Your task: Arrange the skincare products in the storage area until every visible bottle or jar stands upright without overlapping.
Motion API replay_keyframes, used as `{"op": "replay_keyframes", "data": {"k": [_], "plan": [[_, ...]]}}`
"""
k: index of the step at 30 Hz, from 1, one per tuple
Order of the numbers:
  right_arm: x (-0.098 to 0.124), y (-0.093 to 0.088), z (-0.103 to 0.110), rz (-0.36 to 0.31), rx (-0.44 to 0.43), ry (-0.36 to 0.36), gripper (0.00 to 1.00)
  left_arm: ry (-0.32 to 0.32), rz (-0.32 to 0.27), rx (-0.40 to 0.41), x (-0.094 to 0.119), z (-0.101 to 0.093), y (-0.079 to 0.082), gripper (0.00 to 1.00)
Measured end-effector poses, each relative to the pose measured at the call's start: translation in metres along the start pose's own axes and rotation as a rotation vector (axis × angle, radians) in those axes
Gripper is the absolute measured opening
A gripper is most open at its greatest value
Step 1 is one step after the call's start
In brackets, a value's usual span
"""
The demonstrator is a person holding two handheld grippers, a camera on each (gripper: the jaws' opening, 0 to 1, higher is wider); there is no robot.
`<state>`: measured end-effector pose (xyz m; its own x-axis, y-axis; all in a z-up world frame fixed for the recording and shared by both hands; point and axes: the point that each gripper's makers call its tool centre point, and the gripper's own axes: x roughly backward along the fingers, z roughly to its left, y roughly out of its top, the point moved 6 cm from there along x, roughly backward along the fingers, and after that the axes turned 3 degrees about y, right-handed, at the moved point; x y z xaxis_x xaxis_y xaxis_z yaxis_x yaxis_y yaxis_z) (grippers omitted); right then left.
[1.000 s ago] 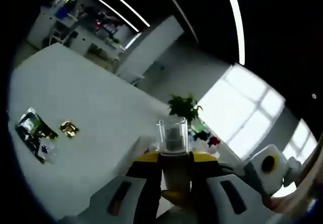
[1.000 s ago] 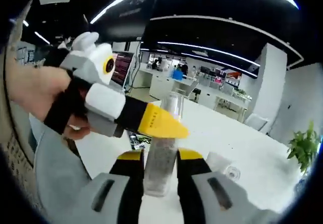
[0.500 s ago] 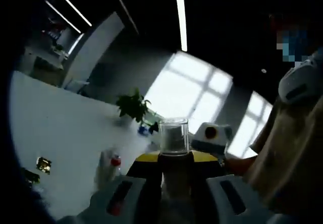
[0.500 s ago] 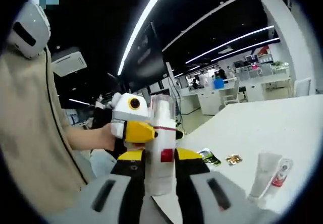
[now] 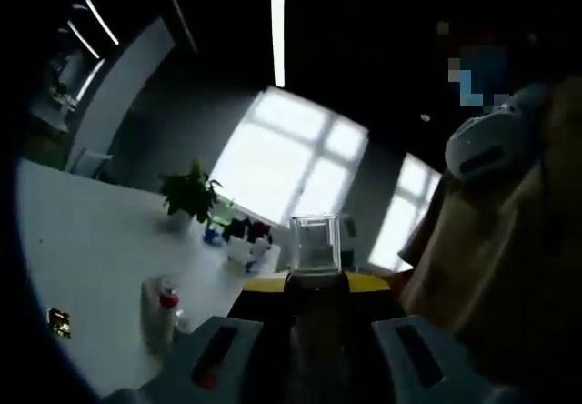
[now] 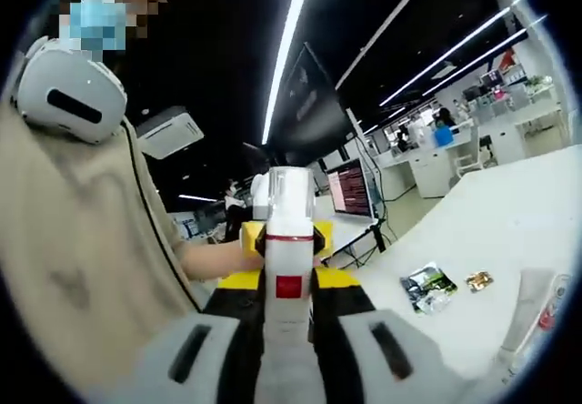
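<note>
- A clear-capped bottle (image 5: 315, 245) stands clamped between the left gripper (image 5: 314, 331) jaws, lifted above the white table (image 5: 82, 258). A white tube with a red cap (image 5: 156, 313) stands on the table to the left, a potted plant (image 5: 189, 193) farther back.
- A white bottle with a red band (image 6: 289, 277) is pinched upright by the right gripper (image 6: 287, 331), held in the air. A white tube (image 6: 526, 318) stands at the table's right edge; two sachets (image 6: 427, 286) lie flat nearby.

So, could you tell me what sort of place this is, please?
Most likely an open-plan office or lab: a long white table, desks with computer monitors, strip ceiling lights and a potted plant by big windows.
</note>
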<state>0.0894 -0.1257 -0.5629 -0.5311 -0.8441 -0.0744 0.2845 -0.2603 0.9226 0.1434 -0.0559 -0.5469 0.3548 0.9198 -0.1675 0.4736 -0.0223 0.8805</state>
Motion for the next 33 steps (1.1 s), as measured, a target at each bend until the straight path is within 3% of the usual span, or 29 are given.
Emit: {"op": "replay_keyframes", "data": {"k": [4, 11, 14, 17, 22, 28, 33], "plan": [[0.001, 0.0, -0.005, 0.006, 0.042, -0.067, 0.18, 0.037, -0.004, -0.01, -0.001, 0.007, 0.0, 0.17], [0.013, -0.005, -0.045, 0.044, 0.165, -0.44, 0.18, 0.397, 0.016, -0.036, -0.014, 0.047, -0.008, 0.21], [0.021, -0.01, -0.062, 0.074, 0.202, -0.642, 0.18, 0.589, -0.008, 0.043, -0.02, 0.064, -0.016, 0.19], [0.026, -0.015, -0.07, 0.114, 0.267, -0.752, 0.18, 0.69, -0.002, 0.006, -0.025, 0.069, -0.021, 0.17], [0.029, -0.019, -0.071, 0.134, 0.352, -0.839, 0.18, 0.739, 0.085, -0.103, -0.037, 0.069, -0.026, 0.17], [0.032, -0.019, -0.072, 0.128, 0.362, -0.879, 0.18, 0.774, 0.076, -0.095, -0.044, 0.072, -0.028, 0.18], [0.039, -0.026, -0.077, 0.139, 0.359, -0.894, 0.19, 0.749, 0.109, -0.112, -0.046, 0.075, -0.033, 0.17]]}}
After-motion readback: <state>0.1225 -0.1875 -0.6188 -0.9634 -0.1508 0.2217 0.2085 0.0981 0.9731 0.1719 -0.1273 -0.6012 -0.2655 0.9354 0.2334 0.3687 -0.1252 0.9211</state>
